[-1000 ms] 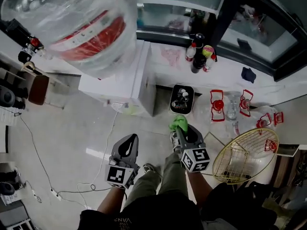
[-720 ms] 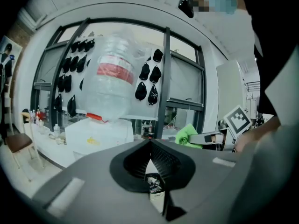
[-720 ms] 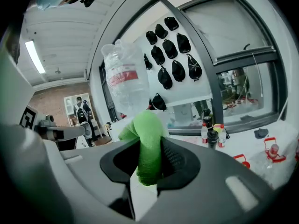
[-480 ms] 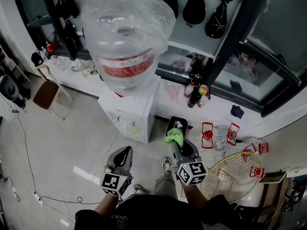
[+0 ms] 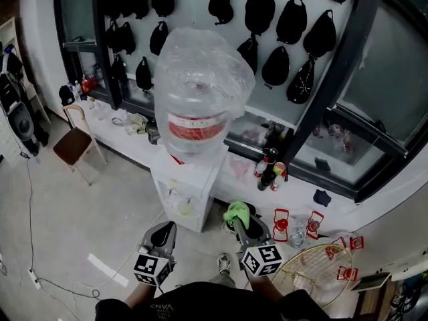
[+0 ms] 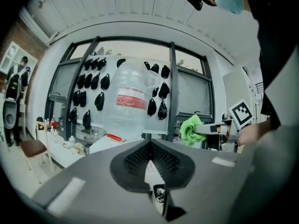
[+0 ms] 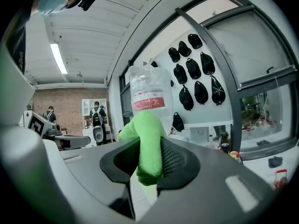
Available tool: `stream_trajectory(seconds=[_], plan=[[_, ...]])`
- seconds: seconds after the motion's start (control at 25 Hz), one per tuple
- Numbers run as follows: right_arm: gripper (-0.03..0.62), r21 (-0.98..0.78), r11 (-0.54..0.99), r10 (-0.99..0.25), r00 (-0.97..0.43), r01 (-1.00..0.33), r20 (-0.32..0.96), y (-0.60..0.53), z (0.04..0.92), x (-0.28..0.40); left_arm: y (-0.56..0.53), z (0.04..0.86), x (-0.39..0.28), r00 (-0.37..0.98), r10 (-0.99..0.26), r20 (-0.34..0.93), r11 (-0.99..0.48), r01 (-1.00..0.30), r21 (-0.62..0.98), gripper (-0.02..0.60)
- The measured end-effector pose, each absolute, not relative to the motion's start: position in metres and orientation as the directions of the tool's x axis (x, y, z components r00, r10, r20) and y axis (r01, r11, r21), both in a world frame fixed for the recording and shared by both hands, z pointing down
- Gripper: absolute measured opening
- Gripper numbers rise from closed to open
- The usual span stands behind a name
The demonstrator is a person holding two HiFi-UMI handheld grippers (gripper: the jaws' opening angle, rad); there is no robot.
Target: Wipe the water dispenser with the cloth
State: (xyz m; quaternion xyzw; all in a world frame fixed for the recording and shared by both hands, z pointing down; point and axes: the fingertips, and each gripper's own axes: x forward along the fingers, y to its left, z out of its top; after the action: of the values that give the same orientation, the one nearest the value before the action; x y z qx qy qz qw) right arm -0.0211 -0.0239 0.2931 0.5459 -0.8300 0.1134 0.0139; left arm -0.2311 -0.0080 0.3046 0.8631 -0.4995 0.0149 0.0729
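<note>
Progress: wiping hasn't started, as far as I can judge; the cloth (image 5: 235, 212) is clear of the water dispenser (image 5: 185, 194), so the whole wipe remains.
Dispenser: white, standing on the floor at the far side, a wrapped bottle (image 5: 200, 89) on top.
Right tool (image 5: 239, 221): clamped on the green cloth, which bunches out past its tips; held low, aimed at the dispenser.
Left tool (image 5: 163, 231): jaws together, nothing between them; held low, to the left of the right one.
</note>
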Motion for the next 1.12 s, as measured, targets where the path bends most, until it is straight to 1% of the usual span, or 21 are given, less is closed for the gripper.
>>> stream_trajectory(seconds=[0.12, 0.32, 0.52, 1.12], plan=[[0.109, -0.153, 0.399, -0.897, -0.420, -0.904, 0.140, -0.022, 0.285, -0.028, -0.004, 0.298, -0.238, 0.495, -0.864, 0.092, -0.487, -0.868, 0.100, 0.002], [0.109, -0.147, 0.419, -0.882, -0.440, -0.896, 0.170, -0.013, 0.290, -0.036, 0.003, 0.296, -0.253, 0.467, -0.879, 0.099, -0.459, -0.884, 0.091, 0.002], [0.109, -0.139, 0.445, -0.868, -0.465, -0.884, 0.174, -0.011, 0.285, -0.049, 0.004, 0.286, -0.266, 0.451, -0.888, 0.093, -0.447, -0.892, 0.064, 0.002], [0.107, -0.092, 0.473, -0.856, -0.482, -0.876, 0.189, -0.001, 0.283, -0.073, 0.021, 0.283, -0.280, 0.475, -0.874, 0.098, -0.474, -0.880, 0.037, 0.002]])
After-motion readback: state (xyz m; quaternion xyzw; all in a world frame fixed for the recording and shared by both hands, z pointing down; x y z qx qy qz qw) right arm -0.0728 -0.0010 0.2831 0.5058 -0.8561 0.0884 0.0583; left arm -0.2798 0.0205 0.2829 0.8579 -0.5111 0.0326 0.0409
